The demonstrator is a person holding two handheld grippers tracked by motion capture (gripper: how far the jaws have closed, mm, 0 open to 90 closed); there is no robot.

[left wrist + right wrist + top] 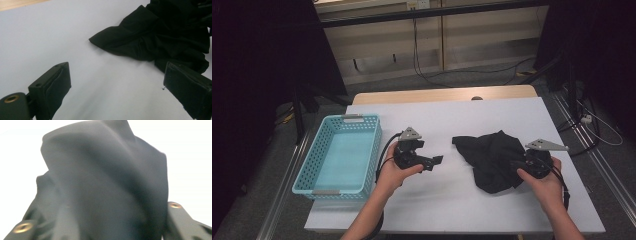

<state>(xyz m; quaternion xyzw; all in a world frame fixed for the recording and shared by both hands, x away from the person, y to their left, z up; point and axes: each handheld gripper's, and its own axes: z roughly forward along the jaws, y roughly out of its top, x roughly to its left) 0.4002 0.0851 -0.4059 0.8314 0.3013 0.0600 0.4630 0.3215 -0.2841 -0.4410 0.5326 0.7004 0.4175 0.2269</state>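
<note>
White table (452, 200): basket (312, 170), black cloth (492, 150).

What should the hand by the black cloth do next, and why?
Probably close the right gripper on the crumpled black cloth. The fabric bunches up between its fingers, yet a firm pinch cannot be seen. The turquoise basket sits empty across the table, and the left gripper waits open.

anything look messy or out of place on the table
The black cloth lies in a crumpled, uneven heap on the table's right side, one corner trailing toward the left gripper. The turquoise basket sits squarely at the left; nothing is spilled or damaged.
</note>
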